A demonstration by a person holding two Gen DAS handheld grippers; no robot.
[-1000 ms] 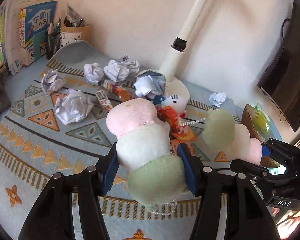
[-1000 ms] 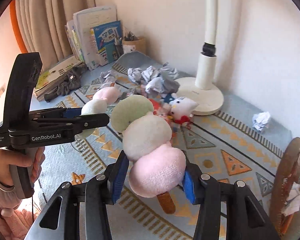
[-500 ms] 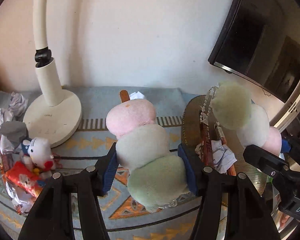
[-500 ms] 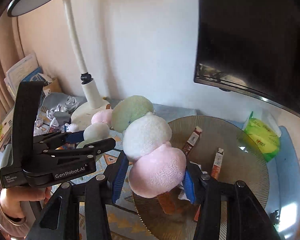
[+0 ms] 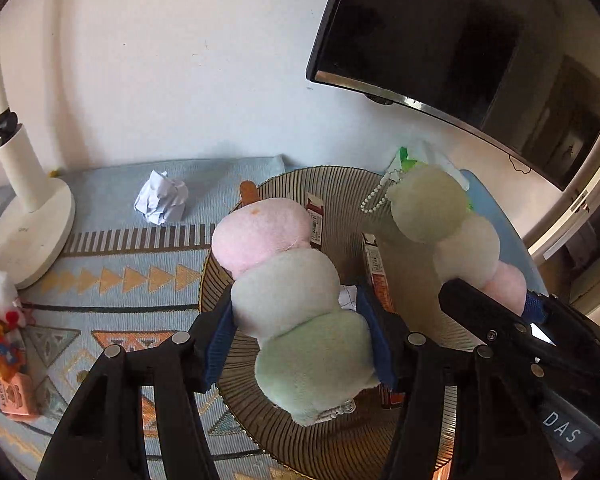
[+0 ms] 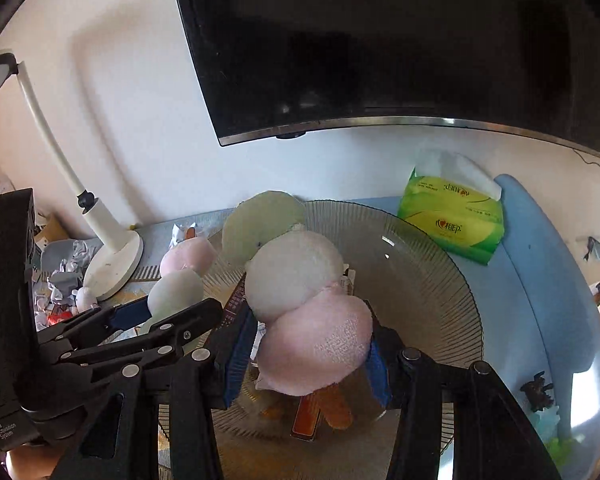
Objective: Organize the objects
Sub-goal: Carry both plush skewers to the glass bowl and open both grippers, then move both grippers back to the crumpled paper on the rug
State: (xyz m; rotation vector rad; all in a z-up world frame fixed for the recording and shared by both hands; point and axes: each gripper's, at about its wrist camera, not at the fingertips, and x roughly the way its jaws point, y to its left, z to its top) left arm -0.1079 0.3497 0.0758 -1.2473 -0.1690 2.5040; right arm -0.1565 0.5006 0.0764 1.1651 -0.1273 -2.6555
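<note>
While each gripper clamped a plush dango skewer — left gripper [image 5: 300, 332] on one [image 5: 296, 300], right gripper [image 6: 306, 354] on the other [image 6: 300, 300] — both toys hung just above the ribbed glass plate [image 6: 440, 292], apparently poised for setting down.

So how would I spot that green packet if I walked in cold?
Find the big dark screen on the wall. Directly below it, behind the ribbed glass plate, lies the tissue pack. It is the only bright green thing there, with white tissue poking from its top.
</note>
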